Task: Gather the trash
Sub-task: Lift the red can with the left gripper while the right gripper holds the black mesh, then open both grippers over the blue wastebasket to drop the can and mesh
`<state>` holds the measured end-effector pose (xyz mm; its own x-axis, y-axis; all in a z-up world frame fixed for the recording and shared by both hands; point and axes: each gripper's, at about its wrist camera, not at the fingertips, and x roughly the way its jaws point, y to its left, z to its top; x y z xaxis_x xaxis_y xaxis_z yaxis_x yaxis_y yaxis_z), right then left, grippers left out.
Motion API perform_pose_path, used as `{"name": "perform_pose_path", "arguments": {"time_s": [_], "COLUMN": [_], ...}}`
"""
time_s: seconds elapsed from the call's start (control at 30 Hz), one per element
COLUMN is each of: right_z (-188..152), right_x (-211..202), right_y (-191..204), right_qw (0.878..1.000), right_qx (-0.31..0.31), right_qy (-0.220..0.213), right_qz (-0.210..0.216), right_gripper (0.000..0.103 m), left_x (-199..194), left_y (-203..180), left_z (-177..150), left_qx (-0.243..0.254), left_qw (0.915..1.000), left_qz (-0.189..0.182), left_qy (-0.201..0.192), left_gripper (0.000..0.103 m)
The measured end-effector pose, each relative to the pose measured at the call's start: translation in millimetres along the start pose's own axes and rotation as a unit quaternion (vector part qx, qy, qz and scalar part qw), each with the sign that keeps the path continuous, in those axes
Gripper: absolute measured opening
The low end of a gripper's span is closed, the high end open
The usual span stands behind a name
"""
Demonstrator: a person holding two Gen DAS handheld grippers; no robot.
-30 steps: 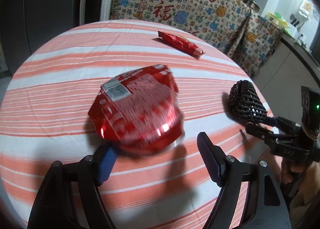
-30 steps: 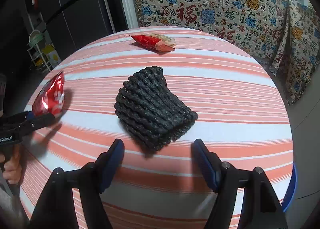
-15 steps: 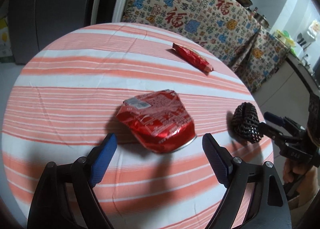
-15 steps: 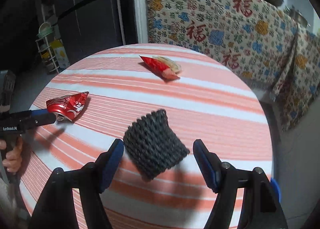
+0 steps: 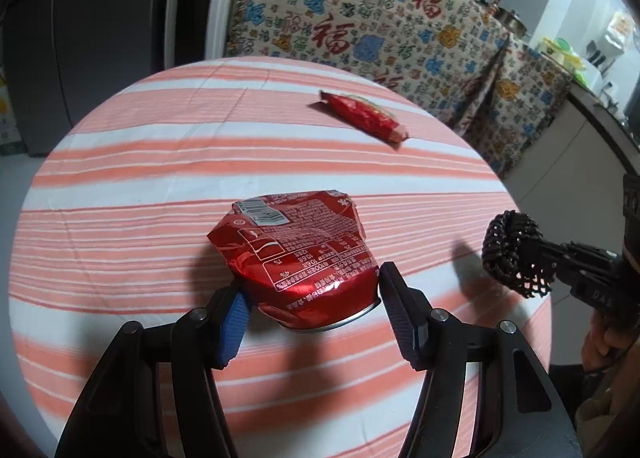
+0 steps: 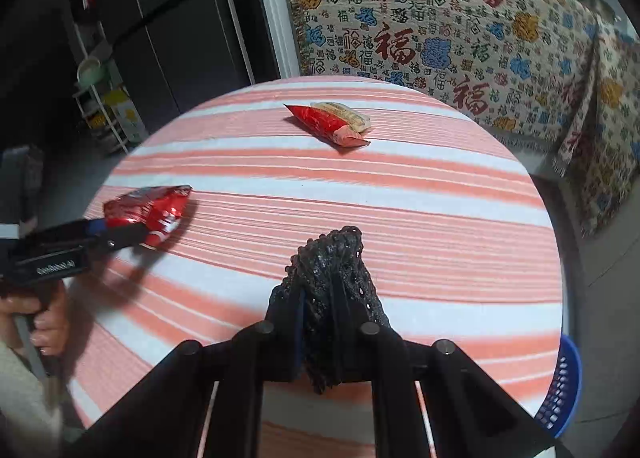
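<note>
My left gripper (image 5: 310, 298) is shut on a crushed red can (image 5: 296, 246) and holds it over the round striped table (image 5: 160, 161). The can also shows in the right wrist view (image 6: 146, 213), pinched by the left gripper (image 6: 120, 232). My right gripper (image 6: 326, 318) is shut on a squeezed black foam net (image 6: 334, 282), lifted off the table. The net also shows in the left wrist view (image 5: 516, 254), held by the right gripper (image 5: 548, 262). A red snack wrapper (image 6: 326, 123) lies on the far part of the table; it also shows in the left wrist view (image 5: 366, 119).
A blue basket (image 6: 562, 390) stands on the floor beside the table at the right. A cloth with red characters (image 6: 460, 29) covers furniture behind the table. A dark fridge (image 6: 160, 29) and a small shelf (image 6: 104, 105) stand at the left.
Both grippers have closed: the left on the red can, the right on the black foam net. Half a second ago both stood open around them. The net is now squeezed and lifted.
</note>
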<state>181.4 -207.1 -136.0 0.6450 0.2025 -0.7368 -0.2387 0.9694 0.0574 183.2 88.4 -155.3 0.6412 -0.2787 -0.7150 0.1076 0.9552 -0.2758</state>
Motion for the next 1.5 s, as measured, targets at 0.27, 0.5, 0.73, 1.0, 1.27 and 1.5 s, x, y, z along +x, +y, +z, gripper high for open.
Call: {"name": "perform_pose_path", "arguments": {"time_s": [0.27, 0.5, 0.73, 1.0, 1.27, 1.5], "right_z": [-12.0, -26.0, -46.7, -87.9, -131.7, -149.7], "right_x": [-43.0, -78.9, -124.3, -137.4, -114.0, -101.2], "right_y": [-17.9, -60.0, -139.8, -266.1, -341.4, -379.3], "right_qw": [0.999, 0.996, 0.987, 0.956, 0.933, 0.916], "right_qx": [0.033, 0.072, 0.132, 0.253, 0.325, 0.369], "right_qy": [-0.024, -0.049, -0.066, -0.046, -0.033, -0.024], "right_qz": [0.013, -0.009, -0.068, -0.142, -0.153, -0.154], "right_gripper": [0.011, 0.011, 0.011, 0.012, 0.012, 0.012], "left_x": [-16.5, -7.2, 12.9, 59.5, 136.7, 186.9], "left_y": [-68.6, -147.4, -242.4, -358.9, -428.5, -452.7], "left_z": [7.6, 12.1, 17.2, 8.7, -11.8, -27.3], "left_qx": [0.061, 0.110, 0.168, 0.232, 0.245, 0.257], "left_qw": [0.9975, 0.9908, 0.9756, 0.9516, 0.9420, 0.9367], "left_qz": [-0.034, -0.078, -0.138, -0.193, -0.200, -0.193], "left_qy": [-0.009, 0.007, 0.032, 0.059, 0.112, 0.140], "left_gripper": [0.063, 0.063, 0.063, 0.063, 0.063, 0.063]}}
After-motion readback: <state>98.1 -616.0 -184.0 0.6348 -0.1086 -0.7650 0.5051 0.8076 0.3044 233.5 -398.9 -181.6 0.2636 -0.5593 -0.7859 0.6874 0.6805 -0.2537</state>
